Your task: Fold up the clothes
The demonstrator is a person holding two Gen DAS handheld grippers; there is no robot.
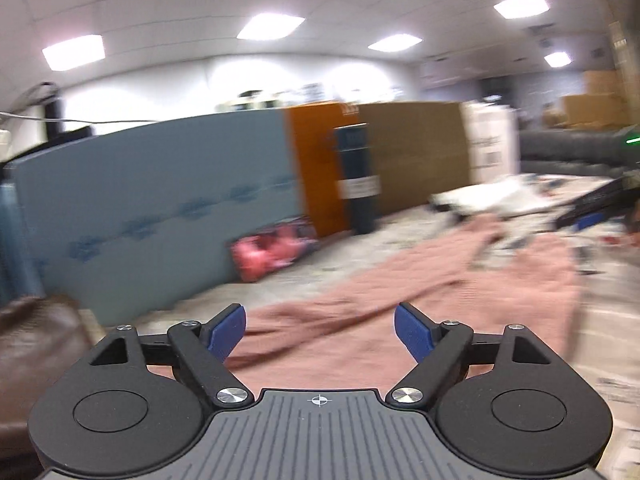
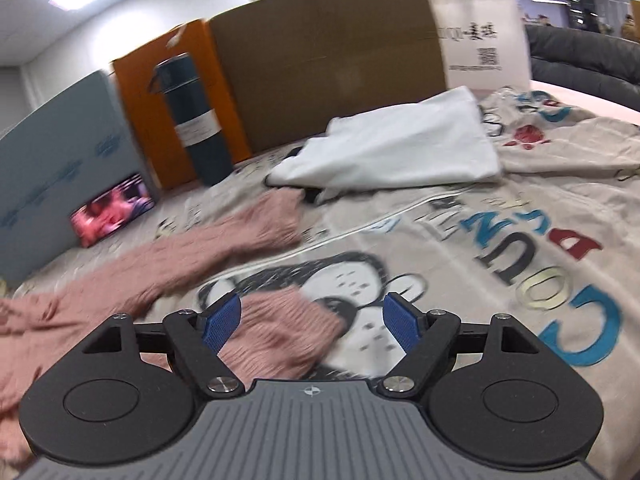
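Note:
A pink knit sweater (image 1: 420, 292) lies spread out and rumpled on the printed sheet. In the left wrist view my left gripper (image 1: 320, 322) hovers over its near edge, jaws wide apart with nothing between the blue pads. The right wrist view shows one long sleeve (image 2: 224, 240) stretching toward the back. A cuff end (image 2: 280, 336) lies under my right gripper (image 2: 312, 312). That gripper is open too; its pads do not press on the knit. A white folded garment (image 2: 400, 148) rests behind the sleeve.
The cartoon-printed sheet (image 2: 520, 240) covers the surface. Along the back stand a blue-grey board (image 2: 52, 168), an orange box (image 2: 160, 80), a dark teal flask (image 2: 200, 120), a cardboard box (image 2: 328, 60) and a white bag (image 2: 480, 28). A lit phone (image 2: 112, 216) leans on the board. A dark sofa (image 2: 580, 60) sits at the right.

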